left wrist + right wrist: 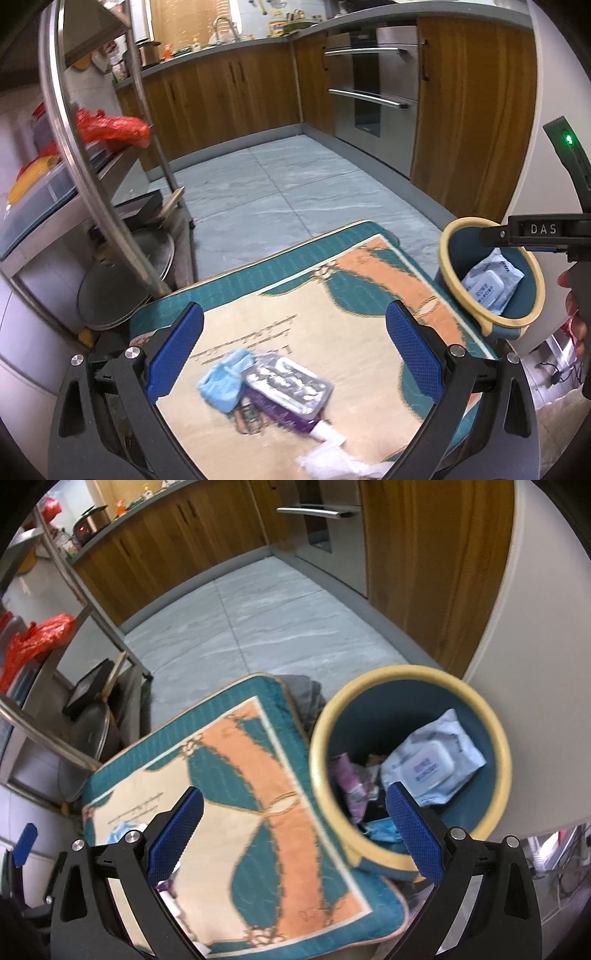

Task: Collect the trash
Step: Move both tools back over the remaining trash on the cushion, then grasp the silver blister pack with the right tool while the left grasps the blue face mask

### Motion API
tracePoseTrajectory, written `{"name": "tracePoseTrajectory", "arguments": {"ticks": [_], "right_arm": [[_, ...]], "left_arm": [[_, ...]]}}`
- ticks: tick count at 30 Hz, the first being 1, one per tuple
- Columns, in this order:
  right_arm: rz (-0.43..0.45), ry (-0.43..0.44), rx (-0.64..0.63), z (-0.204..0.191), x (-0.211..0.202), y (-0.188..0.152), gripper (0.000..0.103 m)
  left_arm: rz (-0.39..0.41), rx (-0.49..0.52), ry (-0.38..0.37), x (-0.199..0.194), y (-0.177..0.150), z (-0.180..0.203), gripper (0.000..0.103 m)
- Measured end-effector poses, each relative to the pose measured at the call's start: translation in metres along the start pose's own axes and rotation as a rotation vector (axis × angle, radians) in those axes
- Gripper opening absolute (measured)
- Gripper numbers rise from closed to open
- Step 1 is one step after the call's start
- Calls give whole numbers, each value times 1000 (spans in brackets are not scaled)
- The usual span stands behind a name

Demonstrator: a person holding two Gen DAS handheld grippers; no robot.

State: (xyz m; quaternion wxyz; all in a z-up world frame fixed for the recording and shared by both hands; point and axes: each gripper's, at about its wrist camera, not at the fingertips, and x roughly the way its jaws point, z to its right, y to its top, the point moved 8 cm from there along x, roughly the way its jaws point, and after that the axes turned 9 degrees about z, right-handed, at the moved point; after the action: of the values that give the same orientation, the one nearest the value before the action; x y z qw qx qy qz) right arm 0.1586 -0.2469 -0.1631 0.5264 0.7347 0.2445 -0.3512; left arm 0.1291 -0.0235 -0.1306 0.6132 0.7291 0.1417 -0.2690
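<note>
Foil packet (286, 387) lying flat on mat (332, 295) — long axis diagonal, both claws (293, 354) (293, 834) open, empty.

Low in your left wrist view, a blue crumpled cloth (225, 382), a silver-and-purple packet (286, 387) and white tissue (332, 456) lie together on the mat. At centre right of your right wrist view stands a teal bin (410, 771) with a cream rim, holding a wipes pack (432, 764) and wrappers (351, 779).
</note>
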Motion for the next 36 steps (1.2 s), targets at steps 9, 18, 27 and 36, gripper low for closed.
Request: {"name": "tracePoseTrajectory", "arguments": {"ticks": [9, 18, 27, 36], "right_arm": [[-24, 107, -164, -73, 10, -27, 98], [-107, 227, -460, -154, 29, -87, 97], [-176, 305, -613, -214, 47, -134, 82], [-254, 299, -661, -234, 73, -162, 60]], "left_arm": [[-38, -79, 84, -7, -21, -65, 97], [-133, -204, 182, -5, -56, -131, 97], [-167, -259, 229, -15, -80, -171, 97], [-190, -256, 210, -5, -85, -175, 97]]}}
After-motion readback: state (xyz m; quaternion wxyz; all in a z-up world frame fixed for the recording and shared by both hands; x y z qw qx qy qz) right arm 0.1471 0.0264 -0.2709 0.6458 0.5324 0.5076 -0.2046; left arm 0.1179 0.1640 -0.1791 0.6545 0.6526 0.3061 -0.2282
